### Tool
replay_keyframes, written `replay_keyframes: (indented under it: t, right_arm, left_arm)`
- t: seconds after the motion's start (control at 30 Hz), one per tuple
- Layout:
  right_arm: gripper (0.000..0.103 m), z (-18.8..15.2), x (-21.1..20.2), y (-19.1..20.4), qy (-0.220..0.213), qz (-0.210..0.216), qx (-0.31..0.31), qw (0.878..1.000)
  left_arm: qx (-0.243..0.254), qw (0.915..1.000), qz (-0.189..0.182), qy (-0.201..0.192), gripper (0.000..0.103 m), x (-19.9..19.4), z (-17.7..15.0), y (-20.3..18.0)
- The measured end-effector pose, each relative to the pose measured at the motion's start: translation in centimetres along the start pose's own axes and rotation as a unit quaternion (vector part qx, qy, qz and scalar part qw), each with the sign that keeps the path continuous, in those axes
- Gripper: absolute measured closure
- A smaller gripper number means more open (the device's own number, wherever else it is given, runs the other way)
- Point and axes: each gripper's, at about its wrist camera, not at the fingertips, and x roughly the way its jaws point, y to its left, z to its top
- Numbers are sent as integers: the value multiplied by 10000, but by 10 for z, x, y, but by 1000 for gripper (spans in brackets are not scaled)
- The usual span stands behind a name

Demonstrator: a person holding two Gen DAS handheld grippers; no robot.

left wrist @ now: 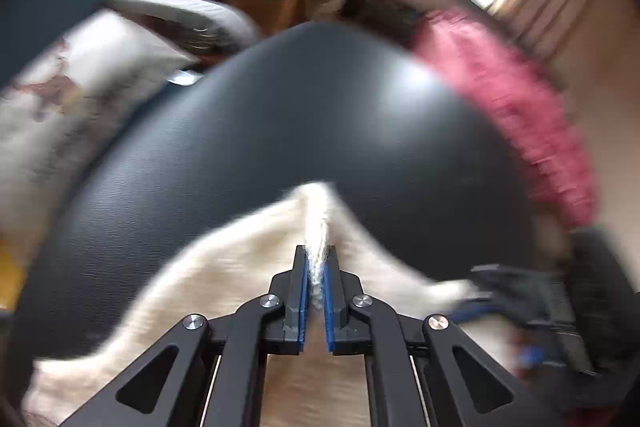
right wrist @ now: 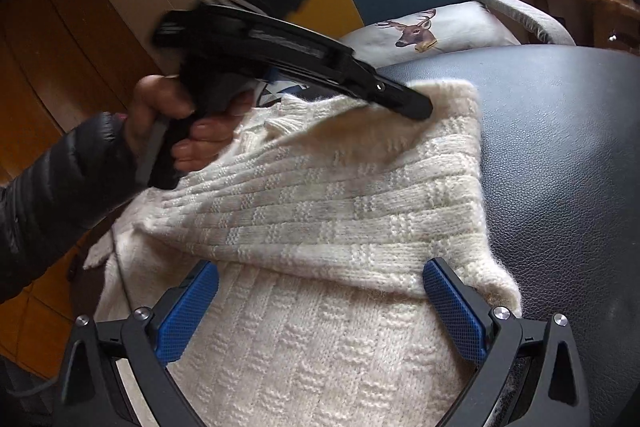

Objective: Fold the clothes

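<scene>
A cream, chunky-knit woollen sweater [right wrist: 320, 211] lay on the black leather-look desk [right wrist: 560, 147], one fold apparently made, more likely left; the left hand-held gripper [left wrist: 316, 267] pinched its far corner, the right hand-held gripper [right wrist: 320, 307] hovered spread.

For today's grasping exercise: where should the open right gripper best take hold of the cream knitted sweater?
Right gripper: grip the cream knitted sweater at its folded layer's near right corner, coming low from the near edge. That corner lies flat, free, opposite the left gripper's pinch.
</scene>
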Motion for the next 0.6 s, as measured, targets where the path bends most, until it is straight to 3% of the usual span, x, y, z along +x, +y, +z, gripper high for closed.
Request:
replay_keyframes:
  t: [0.23,0.37,0.43,0.53,0.6]
  right_arm:
    - [0,-1,11,19,264,-694,-502,9960]
    - [0,-1,13,22,350,-860,-622,9937]
    - [0,-1,14,23,380,-917,-666,9928]
    - [0,0,14,22,396,-955,-694,9922]
    - [0,0,14,23,412,-989,-718,9916]
  left_arm:
    - [-51,9994,318,-98,95,8,-3,0]
    - [-806,9963,197,-216,85,-3,-4,6]
    - [-1270,9902,385,-436,84,-24,-19,20]
    - [-2044,9744,386,-849,84,-65,-57,34]
    - [-2618,9572,207,-1213,84,-97,-99,38]
